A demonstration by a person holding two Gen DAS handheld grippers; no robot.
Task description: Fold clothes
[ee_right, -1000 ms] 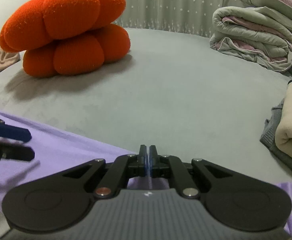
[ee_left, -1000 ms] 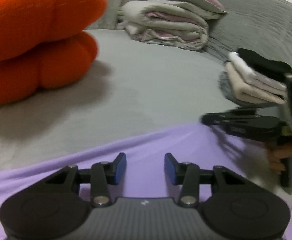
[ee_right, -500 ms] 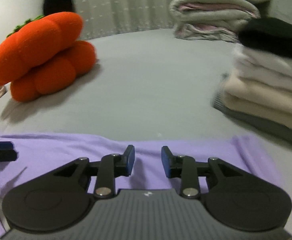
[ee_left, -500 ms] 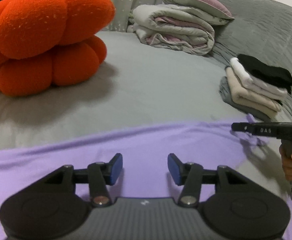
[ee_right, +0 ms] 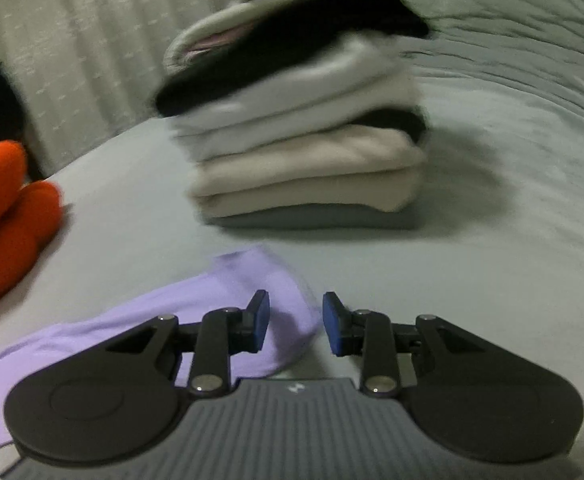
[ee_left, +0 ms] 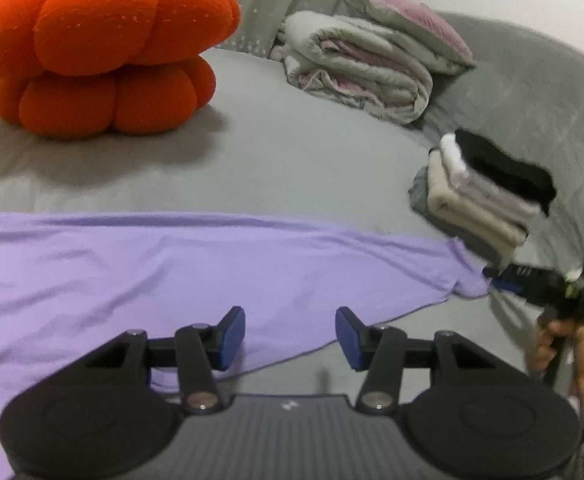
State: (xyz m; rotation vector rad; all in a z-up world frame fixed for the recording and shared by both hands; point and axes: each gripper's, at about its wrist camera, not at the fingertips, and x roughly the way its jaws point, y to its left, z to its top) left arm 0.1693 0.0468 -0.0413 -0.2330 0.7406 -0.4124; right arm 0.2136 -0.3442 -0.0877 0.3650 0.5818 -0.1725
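The thin lilac knit garment [ee_left: 196, 272] lies spread flat, long axis crosswise to the left claw [ee_left: 290, 334], which gapes empty over its near hem. The right claw [ee_right: 295, 322], also agape and empty, sits nearest the garment's narrow end [ee_right: 252, 280].

purple garment [ee_left: 196, 268]: thin smooth cloth, matt, fine wrinkles. bed sheet [ee_left: 292, 160]: grey, matt, smooth weave. pumpkin cushion [ee_left: 104, 44]: orange knit, ribbed, fuzzy. folded stack [ee_right: 303, 136]: thick soft cloth, matt; texture blurred in the right wrist view. rolled quilt [ee_left: 359, 68]: padded, puckered fabric. left gripper [ee_left: 290, 338]: matt black plastic, ribbed grey base, blue rubbery-looking pads, small shiny metal pins. right gripper [ee_right: 295, 322]: same finish.
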